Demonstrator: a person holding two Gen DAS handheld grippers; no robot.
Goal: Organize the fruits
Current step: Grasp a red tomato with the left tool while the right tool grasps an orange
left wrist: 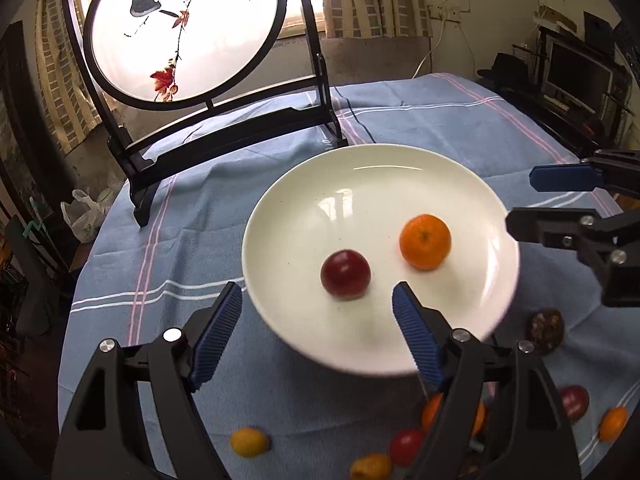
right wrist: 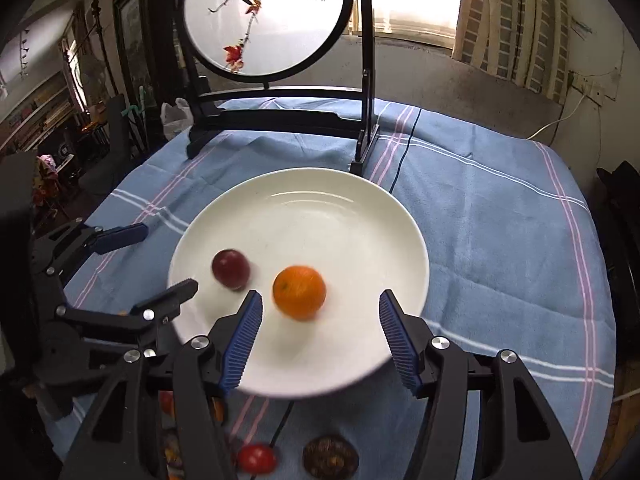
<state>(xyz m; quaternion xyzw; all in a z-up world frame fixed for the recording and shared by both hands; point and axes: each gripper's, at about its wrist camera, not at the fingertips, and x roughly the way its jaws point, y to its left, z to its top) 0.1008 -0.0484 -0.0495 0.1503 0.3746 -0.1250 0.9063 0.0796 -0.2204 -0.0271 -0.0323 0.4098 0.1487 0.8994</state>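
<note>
A white plate (left wrist: 280, 208) (right wrist: 400, 216) sits mid-table on the blue cloth. On it lie a dark red plum (left wrist: 345, 275) (right wrist: 231, 269) and an orange mandarin (left wrist: 425, 241) (right wrist: 299, 292), apart from each other. My left gripper (left wrist: 317, 287) (right wrist: 169, 258) is open over the plate's near-left rim, with the plum just past its fingertips and untouched. My right gripper (right wrist: 321, 295) (left wrist: 522, 200) is open over the near-right rim, and the mandarin lies just ahead of its gap, free of the pads. Neither gripper holds anything.
Loose fruits lie on the cloth near the plate: a yellow one (left wrist: 249, 442), a red tomato (left wrist: 406, 446) (right wrist: 256, 457), a dark plum (left wrist: 574, 402), a small orange one (left wrist: 613, 423) and a brown wrinkled fruit (left wrist: 545, 332) (right wrist: 330, 458). A round painted screen (left wrist: 184, 28) (right wrist: 264, 16) on a black stand rises behind the plate.
</note>
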